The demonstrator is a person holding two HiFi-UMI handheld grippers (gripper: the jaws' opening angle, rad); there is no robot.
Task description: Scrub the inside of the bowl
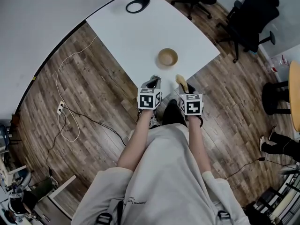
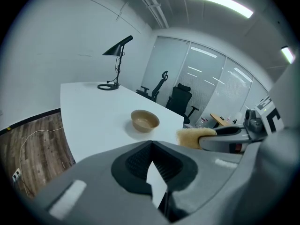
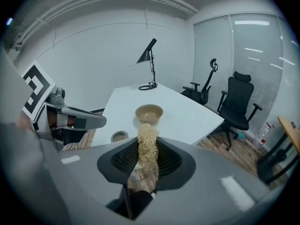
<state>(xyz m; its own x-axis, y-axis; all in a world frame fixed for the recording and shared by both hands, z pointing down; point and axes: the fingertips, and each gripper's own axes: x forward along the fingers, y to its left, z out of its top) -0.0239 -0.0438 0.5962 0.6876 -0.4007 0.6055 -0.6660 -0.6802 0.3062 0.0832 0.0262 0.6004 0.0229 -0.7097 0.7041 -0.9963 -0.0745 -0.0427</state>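
Observation:
A tan bowl [image 1: 168, 57] stands upright and empty on the white table [image 1: 136, 36], also seen as the bowl [image 2: 145, 120] and the bowl [image 3: 149, 112]. My right gripper [image 3: 146, 146] is shut on a straw-coloured scrubber [image 3: 147, 142], held short of the bowl near the table's front edge. In the head view the scrubber [image 1: 181, 82] sticks out of the right gripper [image 1: 183, 86]. My left gripper [image 1: 153, 83] hovers beside it, over the table edge. Its jaws meet at the tips with nothing between them, seen in the left gripper view [image 2: 152, 144].
A black desk lamp [image 2: 115, 64] stands at the table's far end. A round cable hole [image 3: 119, 136] lies in the tabletop near the bowl. Black office chairs [image 1: 251, 18] stand to the right. A white cable [image 1: 65, 97] trails on the wooden floor at left.

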